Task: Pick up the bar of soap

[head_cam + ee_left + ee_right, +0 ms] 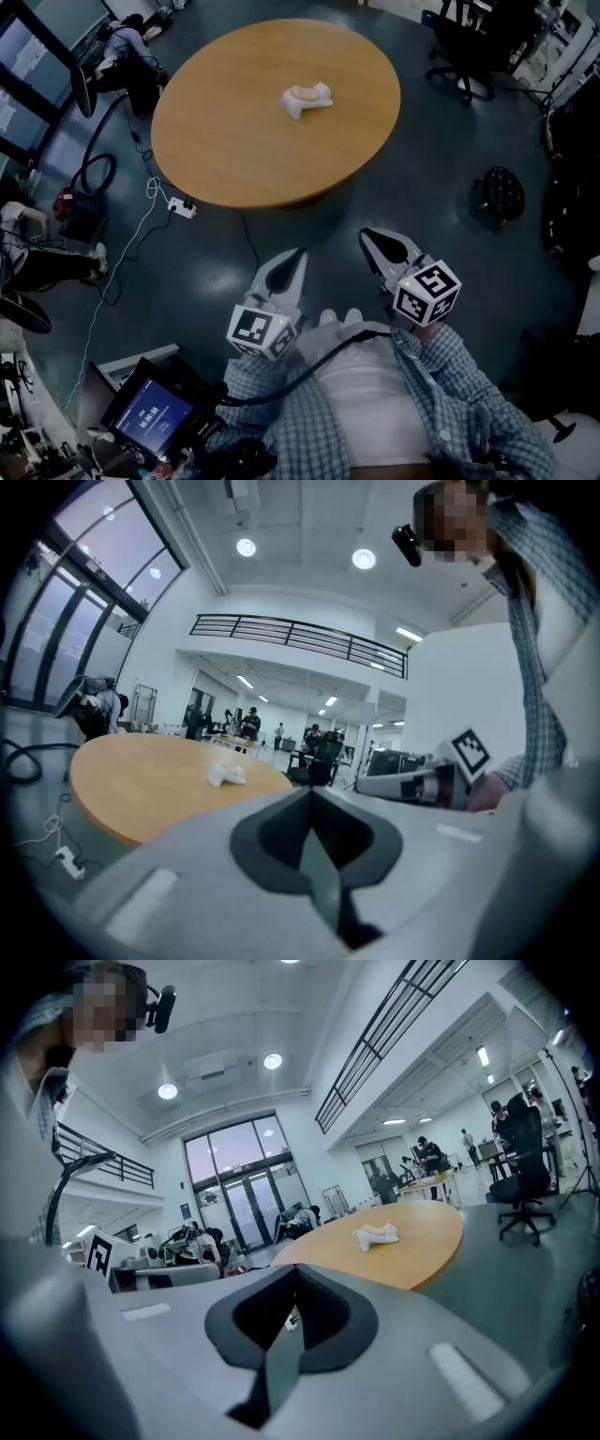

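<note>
Both jaw pairs meet at their tips, with nothing between them. The left gripper (298, 255) and right gripper (367, 234) are smooth grey wedges with dark matte pads, held side by side over the floor. Well ahead of both tips, the rounded, peach soap (302, 92) lies in a white dish (322, 101) on a round wooden table (234, 141).

The bar of soap (302, 92) is a small, pale peach oval; it lies flat in a white dish (319, 101); the dish rests near the middle of the round wooden table (234, 141).
</note>
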Available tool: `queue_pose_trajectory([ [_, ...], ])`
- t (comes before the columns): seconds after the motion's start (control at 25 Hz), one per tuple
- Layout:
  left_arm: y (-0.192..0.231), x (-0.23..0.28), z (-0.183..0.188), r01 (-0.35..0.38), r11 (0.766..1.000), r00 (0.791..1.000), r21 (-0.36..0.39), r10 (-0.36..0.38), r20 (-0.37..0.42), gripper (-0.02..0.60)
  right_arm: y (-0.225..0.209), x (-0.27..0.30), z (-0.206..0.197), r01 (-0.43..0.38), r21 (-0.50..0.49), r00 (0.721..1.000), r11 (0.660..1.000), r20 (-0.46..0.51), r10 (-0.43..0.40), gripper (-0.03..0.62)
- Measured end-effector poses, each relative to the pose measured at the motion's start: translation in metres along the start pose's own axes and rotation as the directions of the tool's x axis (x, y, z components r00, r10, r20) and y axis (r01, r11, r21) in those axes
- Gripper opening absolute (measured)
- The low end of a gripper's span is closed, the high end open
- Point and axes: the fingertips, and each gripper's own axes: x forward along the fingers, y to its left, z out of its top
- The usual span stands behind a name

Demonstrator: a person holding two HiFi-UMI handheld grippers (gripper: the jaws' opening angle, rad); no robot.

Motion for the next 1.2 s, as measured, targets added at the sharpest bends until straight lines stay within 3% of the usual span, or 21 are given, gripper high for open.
queue_pose_trajectory([
  [0.64, -0.003, 0.001, 0.004, -0.025, 1.0, 0.999, -0.005, 0.025, -0.031, -0.002, -0.001, -0.003, 0.0, -0.003, 0.013, 1.0, 1.0, 0.0, 0.003, 0.003],
  [1.2, -0.016, 0.016, 0.008, -0.045, 0.998, 0.999, 0.04, 0.045, 0.016, -0.002, -0.017, -0.018, 0.014, -0.031, 0.009, 0.999, 0.999, 0.036, 0.03, 0.003],
])
